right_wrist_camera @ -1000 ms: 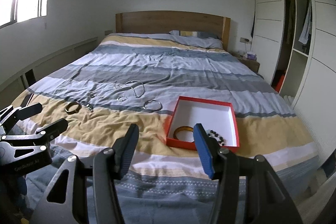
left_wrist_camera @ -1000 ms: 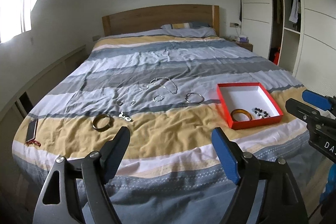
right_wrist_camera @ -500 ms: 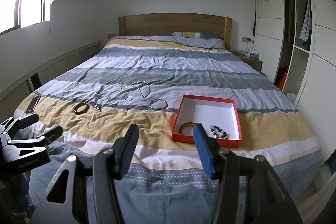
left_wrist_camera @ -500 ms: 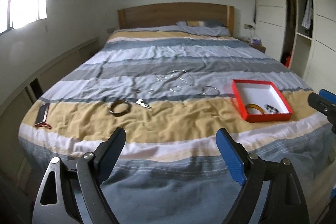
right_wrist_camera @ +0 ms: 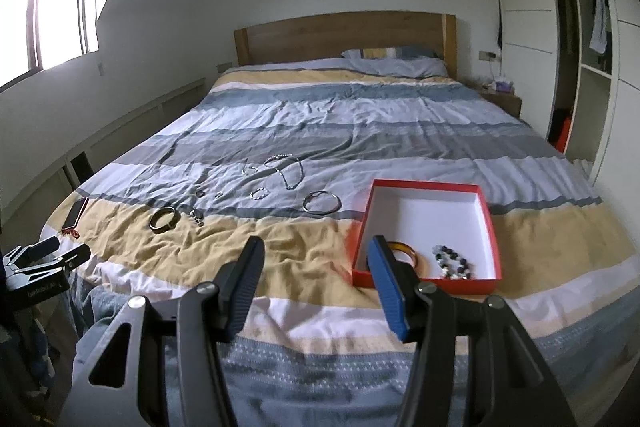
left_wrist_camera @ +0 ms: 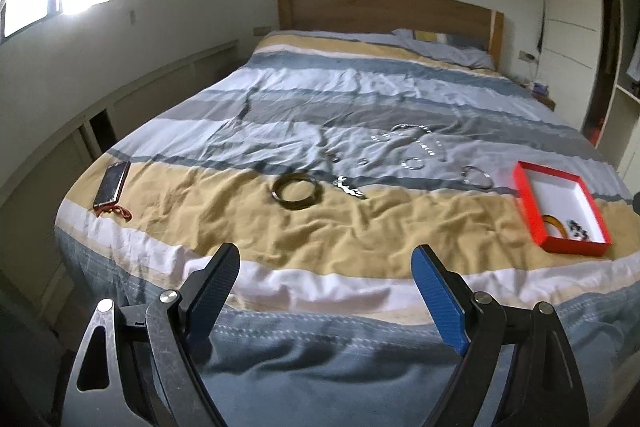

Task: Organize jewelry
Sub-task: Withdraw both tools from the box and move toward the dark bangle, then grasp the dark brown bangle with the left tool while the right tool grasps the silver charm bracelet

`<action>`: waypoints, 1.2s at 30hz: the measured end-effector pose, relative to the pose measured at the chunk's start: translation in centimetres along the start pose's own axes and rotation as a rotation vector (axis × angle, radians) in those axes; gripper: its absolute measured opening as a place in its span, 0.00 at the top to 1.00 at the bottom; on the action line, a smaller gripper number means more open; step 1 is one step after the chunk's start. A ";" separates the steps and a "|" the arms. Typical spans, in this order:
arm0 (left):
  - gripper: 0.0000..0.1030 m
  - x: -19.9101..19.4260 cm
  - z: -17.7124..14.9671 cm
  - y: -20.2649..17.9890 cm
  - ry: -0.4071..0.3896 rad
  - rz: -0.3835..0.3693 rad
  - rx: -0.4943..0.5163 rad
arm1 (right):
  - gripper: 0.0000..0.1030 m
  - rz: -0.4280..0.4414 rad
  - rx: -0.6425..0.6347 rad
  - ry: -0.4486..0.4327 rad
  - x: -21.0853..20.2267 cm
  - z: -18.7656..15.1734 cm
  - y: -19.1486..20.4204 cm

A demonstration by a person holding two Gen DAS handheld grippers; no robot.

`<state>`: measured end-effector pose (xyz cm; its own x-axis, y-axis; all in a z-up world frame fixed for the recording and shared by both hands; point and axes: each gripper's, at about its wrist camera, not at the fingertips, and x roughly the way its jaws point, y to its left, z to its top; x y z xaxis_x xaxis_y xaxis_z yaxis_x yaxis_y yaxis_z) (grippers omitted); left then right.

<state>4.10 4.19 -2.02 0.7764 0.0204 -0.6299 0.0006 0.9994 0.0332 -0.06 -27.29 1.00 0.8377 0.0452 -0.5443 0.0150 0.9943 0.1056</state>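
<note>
The red box [right_wrist_camera: 490,223] sits on the yellow stripe of the bed [right_wrist_camera: 360,115], towards the bed's foot, and serves as the landmark here. Inside it, at its near end, lie an amber bangle [right_wrist_camera: 408,251] and a beaded bracelet [right_wrist_camera: 452,261], side by side and apart.

The right hand-held gripper [right_wrist_camera: 316,283] hovers over the foot of the bed just left of the box's near corner, jaws parted with nothing between them; its blue pad overlaps the box's near-left corner in the right wrist view.

The left hand-held gripper [left_wrist_camera: 324,291] is held over the foot of the bed well left of the box, jaws wide and empty.

Left of the box on the bed lies the loose jewelry: a silver bangle [right_wrist_camera: 322,203] nearest it, a chain necklace [right_wrist_camera: 290,173] beyond that, a small silver ring-shaped piece [right_wrist_camera: 259,193], then a small pale trinket [left_wrist_camera: 350,189] and a dark bangle [left_wrist_camera: 297,187] farther left, ahead of the left hand-held gripper and well clear of it. Farthest from the box, a phone [left_wrist_camera: 112,185] rests near the bed's left edge.
</note>
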 end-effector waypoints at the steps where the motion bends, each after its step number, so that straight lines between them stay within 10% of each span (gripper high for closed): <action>1: 0.16 0.5 0.1 0.3 0.006 0.006 -0.005 | 0.49 0.006 -0.004 0.012 0.8 0.1 0.1; 15: 0.29 10.6 1.9 4.6 0.148 0.071 -0.084 | 0.49 0.133 -0.048 0.164 11.1 0.8 2.6; 36: 0.48 26.4 5.3 9.5 0.298 0.006 -0.189 | 0.54 0.426 -0.264 0.359 29.6 1.0 18.5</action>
<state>27.91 14.09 -14.25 0.5578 0.0048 -0.8299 -0.1416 0.9859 -0.0894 25.56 -7.61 -12.31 0.5038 0.4281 -0.7503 -0.4548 0.8699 0.1910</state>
